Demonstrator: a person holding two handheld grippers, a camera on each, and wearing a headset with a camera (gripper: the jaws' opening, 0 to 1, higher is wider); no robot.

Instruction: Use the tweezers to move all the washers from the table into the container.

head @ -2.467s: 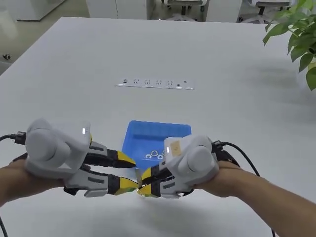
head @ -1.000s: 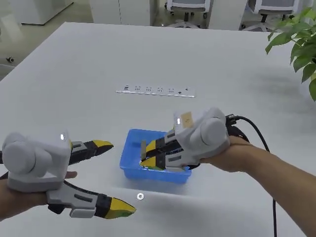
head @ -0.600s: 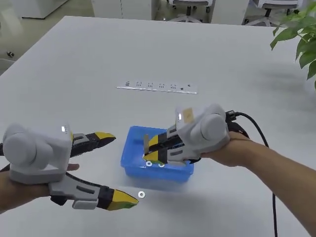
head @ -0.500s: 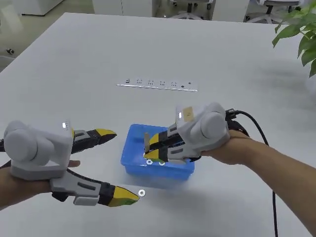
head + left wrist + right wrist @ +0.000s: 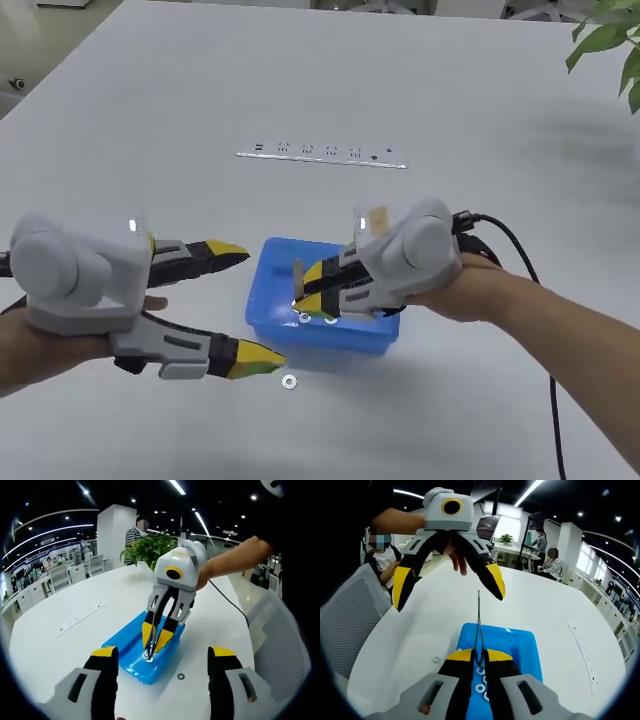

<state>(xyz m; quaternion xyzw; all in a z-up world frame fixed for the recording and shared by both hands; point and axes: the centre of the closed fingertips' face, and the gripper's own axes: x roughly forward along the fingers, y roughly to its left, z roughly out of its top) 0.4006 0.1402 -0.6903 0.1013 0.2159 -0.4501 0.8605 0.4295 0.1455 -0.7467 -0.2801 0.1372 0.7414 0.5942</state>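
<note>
One washer (image 5: 289, 381) lies on the white table (image 5: 450, 130) just near of the blue container (image 5: 330, 338), which holds further washers (image 5: 306, 318) beneath the tweezers (image 5: 298, 276) clamped in the right gripper (image 5: 306, 290), while the left gripper (image 5: 255, 305), jaws wide apart, hovers at the container's left.

Blue container (image 5: 270, 262) holds washers (image 5: 480, 686); one washer (image 5: 289, 381) outside.
</note>
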